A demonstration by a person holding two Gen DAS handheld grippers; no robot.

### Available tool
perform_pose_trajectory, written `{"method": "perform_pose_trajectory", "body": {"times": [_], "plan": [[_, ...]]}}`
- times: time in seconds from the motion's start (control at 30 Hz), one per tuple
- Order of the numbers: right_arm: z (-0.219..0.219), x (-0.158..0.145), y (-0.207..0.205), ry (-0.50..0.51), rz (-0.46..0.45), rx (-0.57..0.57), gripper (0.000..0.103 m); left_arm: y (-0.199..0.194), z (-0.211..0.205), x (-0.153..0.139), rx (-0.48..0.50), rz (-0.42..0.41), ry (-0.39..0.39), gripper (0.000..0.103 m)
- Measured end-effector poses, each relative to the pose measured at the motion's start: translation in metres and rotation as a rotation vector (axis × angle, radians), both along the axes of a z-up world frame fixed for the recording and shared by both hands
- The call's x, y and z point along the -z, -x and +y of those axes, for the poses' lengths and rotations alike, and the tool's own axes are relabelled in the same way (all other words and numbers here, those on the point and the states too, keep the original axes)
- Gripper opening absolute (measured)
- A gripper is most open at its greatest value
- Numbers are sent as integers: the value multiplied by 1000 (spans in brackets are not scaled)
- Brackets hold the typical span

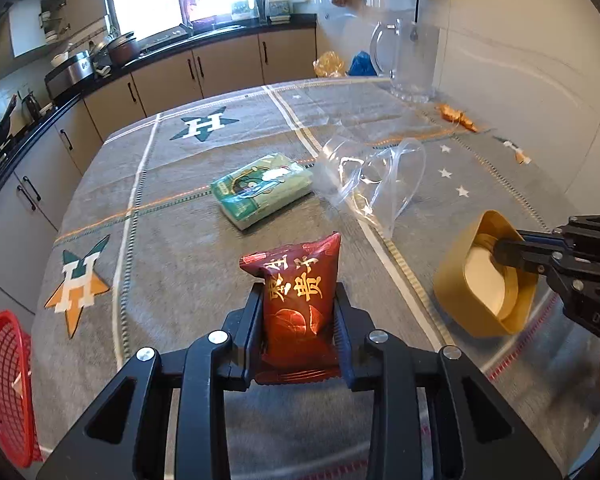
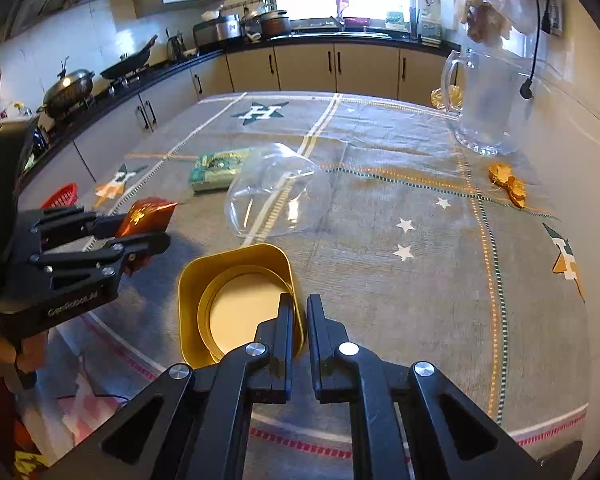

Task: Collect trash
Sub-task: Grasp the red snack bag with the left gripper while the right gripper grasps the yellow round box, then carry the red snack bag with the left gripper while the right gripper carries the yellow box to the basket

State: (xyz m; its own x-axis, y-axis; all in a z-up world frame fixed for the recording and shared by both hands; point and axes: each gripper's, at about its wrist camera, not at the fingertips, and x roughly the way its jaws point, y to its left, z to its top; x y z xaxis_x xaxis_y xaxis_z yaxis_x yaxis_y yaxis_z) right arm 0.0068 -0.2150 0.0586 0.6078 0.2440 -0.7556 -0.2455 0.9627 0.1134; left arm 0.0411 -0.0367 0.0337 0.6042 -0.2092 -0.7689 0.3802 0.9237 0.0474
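My left gripper [image 1: 299,296] is shut on a dark red snack wrapper [image 1: 300,264] with gold characters and holds it upright above the grey tablecloth. From the right wrist view that gripper [image 2: 148,230] and the wrapper [image 2: 150,212] show at the left. My right gripper [image 2: 300,300] is shut on the near wall of a square gold tin [image 2: 236,258], one finger inside and one outside. A pale round insert lies in the tin. In the left wrist view the tin [image 1: 454,280] sits at the right with the right gripper [image 1: 504,254] clamped on its rim.
A clear plastic cup [image 1: 372,180] lies on its side mid-table beside a green tissue pack [image 1: 260,188]. A glass jug [image 1: 408,60] stands at the far right, with orange scraps [image 1: 458,116] nearby. A red basket [image 1: 8,392] sits off the table's left edge. Kitchen counters run behind.
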Motion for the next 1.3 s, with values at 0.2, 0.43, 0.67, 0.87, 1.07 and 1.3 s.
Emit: {"method": "perform_pose_trajectory", "body": {"times": [0.2,0.43,0.67,0.87,1.07,1.3], "plan": [[9,-8,9,-24,-14,-10,8,21,14,-12,-22,-34,22,30],[33,-15,21,-20,-26,-50,8,43,33,-16,-60,-64,28,30],[54,-19,24,-10,-24,-77,8,56,56,-17,-97,-70,46,30],[75,-21,25,7,-19,-101,8,62,81,-19,-128,-77,71,30],[101,-25,24,26,-19,-129,8,67,104,-20,-162,-81,90,30],[138,-31,18,43,-21,-173,8,73,140,-23,-211,-96,111,30]]}}
